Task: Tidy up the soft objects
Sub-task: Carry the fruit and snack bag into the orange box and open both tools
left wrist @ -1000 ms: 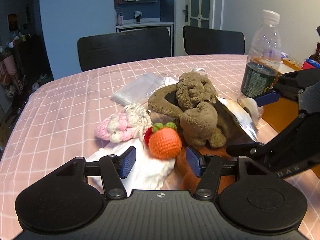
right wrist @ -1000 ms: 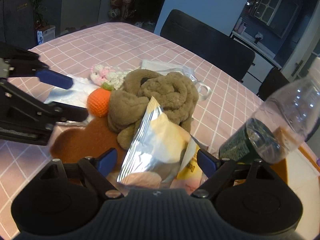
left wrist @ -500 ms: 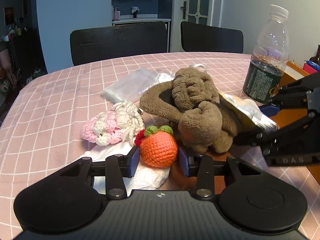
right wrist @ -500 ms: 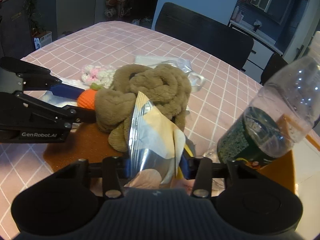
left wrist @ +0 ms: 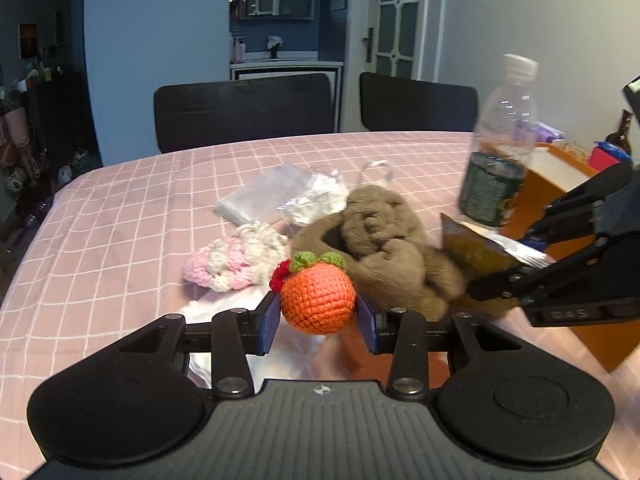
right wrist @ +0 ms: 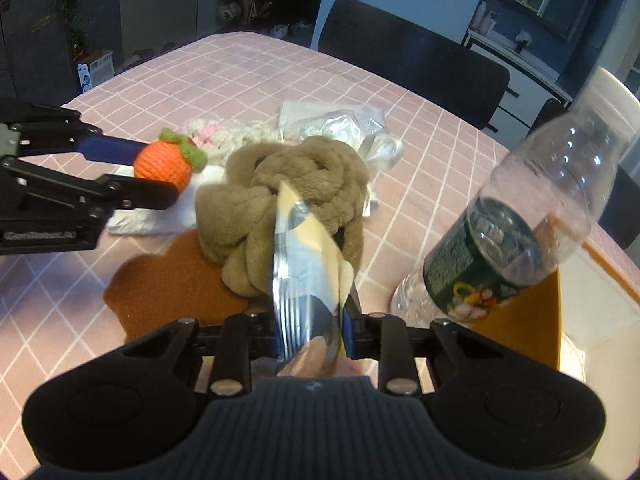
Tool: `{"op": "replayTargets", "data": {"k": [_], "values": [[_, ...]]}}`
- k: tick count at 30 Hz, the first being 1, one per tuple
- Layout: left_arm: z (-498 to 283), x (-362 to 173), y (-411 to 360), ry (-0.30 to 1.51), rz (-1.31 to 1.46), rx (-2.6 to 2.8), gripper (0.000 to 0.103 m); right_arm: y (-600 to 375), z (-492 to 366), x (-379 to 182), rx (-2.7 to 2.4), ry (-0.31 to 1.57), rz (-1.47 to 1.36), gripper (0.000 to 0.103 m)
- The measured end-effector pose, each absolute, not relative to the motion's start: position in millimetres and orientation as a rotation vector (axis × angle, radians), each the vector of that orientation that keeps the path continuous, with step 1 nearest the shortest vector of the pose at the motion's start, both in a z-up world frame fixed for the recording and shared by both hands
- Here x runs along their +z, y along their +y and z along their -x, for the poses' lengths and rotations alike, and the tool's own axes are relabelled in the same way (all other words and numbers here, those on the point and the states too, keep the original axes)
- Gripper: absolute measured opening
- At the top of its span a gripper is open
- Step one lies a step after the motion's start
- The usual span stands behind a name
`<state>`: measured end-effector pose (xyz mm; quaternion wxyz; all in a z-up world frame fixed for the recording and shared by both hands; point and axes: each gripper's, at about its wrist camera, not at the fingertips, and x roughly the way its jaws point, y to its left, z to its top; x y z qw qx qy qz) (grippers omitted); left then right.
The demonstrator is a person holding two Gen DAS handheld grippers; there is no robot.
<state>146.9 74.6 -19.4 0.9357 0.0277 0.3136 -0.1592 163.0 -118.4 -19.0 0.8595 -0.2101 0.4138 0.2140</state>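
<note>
1. Crochet orange [left wrist: 318, 299] is clamped in the left gripper [left wrist: 318, 322], lifted clear of the tablecloth [left wrist: 120, 216].
2. Right gripper [right wrist: 310, 334] has just been closing and pinches the foil snack bag [right wrist: 304, 264].
3. Brown plush [left wrist: 384, 248] and pink crochet piece [left wrist: 228, 258] aren't sorted yet, so mostly undone.

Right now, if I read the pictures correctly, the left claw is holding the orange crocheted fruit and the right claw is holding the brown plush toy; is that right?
Not quite. The left claw does hold the orange crocheted fruit, but the right claw is closed on the silver snack bag, not the brown plush toy, which lies on the table behind the bag. The right wrist view shows it.
</note>
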Motion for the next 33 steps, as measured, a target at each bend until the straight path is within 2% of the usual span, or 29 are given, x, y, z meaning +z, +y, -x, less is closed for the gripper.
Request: {"op": "replayTargets", "data": {"k": [5, 13, 26, 29, 33], "values": [[-126.1, -11.7, 60.1, 0.638, -0.066, -0.366, 0.047, -125.0, -146.9, -13.6, 0.445, 0.858, 0.454, 0.017], [-101.7, 7.2, 40.0, 0.619, -0.080, -0.433, 0.047, -142.4, -115.3, 12.3, 0.492, 0.821, 0.435, 0.016], [-85.9, 54.3, -13.5, 0.542, -0.092, -0.595, 0.047, -208.7, -80.6, 111.9, 0.440, 0.662, 0.371, 0.017], [-88.6, 63.1, -36.9, 0.538, -0.113, -0.656, 0.047, -236.0, -83.6, 122.0, 0.342, 0.681, 0.380, 0.017], [-98.7, 66.7, -76.9, 0.554, -0.153, -0.732, 0.047, -272.1, -93.7, 108.6, 0.225, 0.787, 0.393, 0.017]]}}
